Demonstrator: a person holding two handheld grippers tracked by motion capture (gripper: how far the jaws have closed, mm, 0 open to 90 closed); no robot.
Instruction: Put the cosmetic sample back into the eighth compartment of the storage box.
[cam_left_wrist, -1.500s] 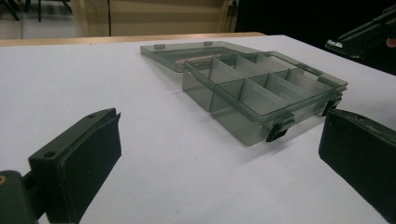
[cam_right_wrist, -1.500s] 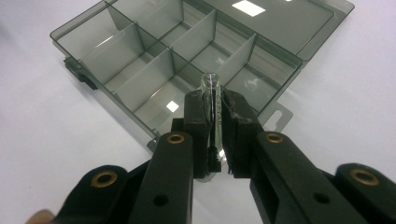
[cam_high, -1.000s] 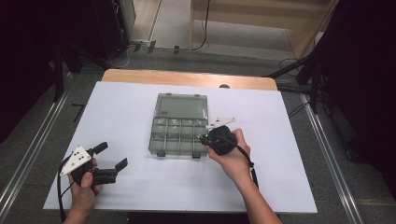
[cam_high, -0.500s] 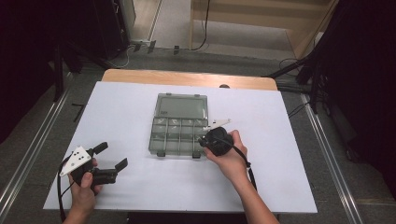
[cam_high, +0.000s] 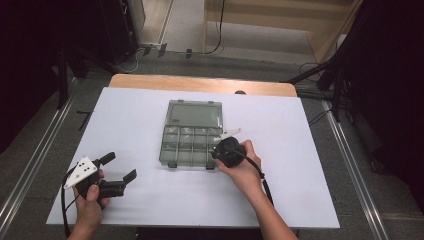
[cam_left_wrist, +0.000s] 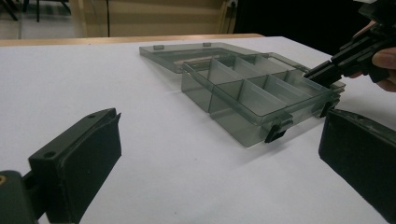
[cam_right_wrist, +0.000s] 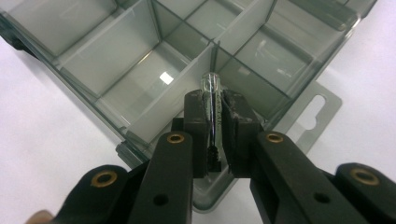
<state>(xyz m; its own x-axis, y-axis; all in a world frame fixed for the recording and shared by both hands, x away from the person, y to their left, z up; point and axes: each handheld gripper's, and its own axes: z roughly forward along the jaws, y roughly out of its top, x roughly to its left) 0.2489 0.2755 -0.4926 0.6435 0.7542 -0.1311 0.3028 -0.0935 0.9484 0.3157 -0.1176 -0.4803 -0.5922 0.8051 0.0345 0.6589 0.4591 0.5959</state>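
A clear grey compartment box (cam_high: 192, 132) lies open mid-table, its lid folded flat behind it. My right gripper (cam_high: 218, 151) is at the box's front right corner. In the right gripper view this gripper (cam_right_wrist: 214, 112) is shut on a thin clear divider (cam_right_wrist: 212, 88) that stands upright over the compartments. My left gripper (cam_high: 119, 168) rests at the near left of the table, well apart from the box, held in a hand. In the left gripper view its jaws (cam_left_wrist: 219, 135) stand wide open with nothing between them, the box (cam_left_wrist: 252, 93) lies ahead, and the right gripper (cam_left_wrist: 334, 63) reaches over the box's far corner.
The white table top (cam_high: 310, 150) has free room on both sides of the box. A hang tab (cam_right_wrist: 317, 107) sticks out from the box's right side. A wooden edge (cam_high: 200, 84) runs along the table's far side, and metal rails (cam_high: 350, 165) flank it.
My right gripper has edged slightly left, farther over the box's corner. The left gripper has stayed in place.
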